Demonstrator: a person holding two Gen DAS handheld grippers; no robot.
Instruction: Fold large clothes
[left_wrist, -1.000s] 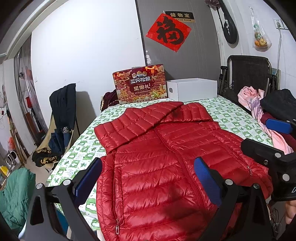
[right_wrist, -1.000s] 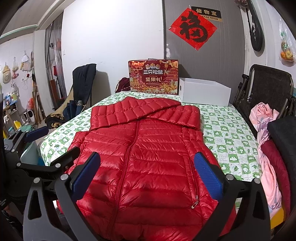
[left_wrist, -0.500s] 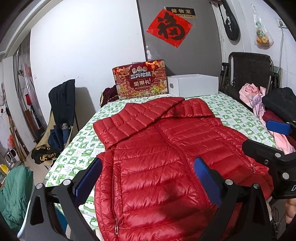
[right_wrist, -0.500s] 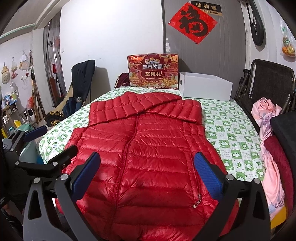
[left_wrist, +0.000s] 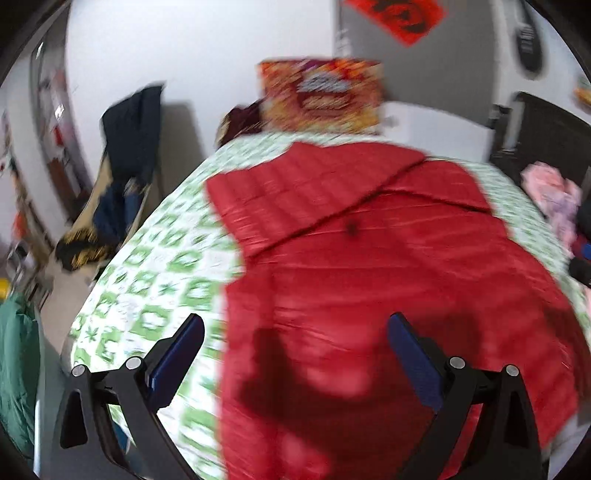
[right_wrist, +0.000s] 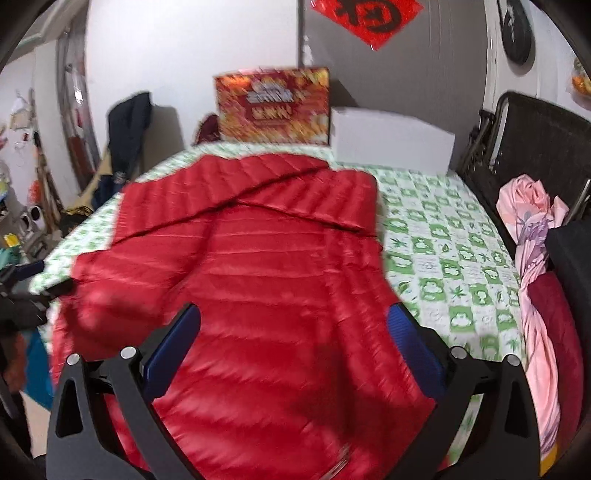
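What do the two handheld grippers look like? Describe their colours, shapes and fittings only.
The left gripper and the right gripper look alike: black angular frames with triangular cut-outs, round silver bolts at the joints, and two flat fingers faced with dark blue pads. No cables, markings or sleeves show.

Jacket (right_wrist: 258, 280): glossy red w/ quilted stripes. Bedsheet (right_wrist: 454, 258) under it: white w/ green checks & leaf prints. Behind jacket, box (right_wrist: 273, 107) is red-orange-gold; next to it a white box (right_wrist: 391, 144). Right of jacket: pink floral cloth (right_wrist: 532, 236). Gripper pads (right_wrist: 413, 350): blue on black.
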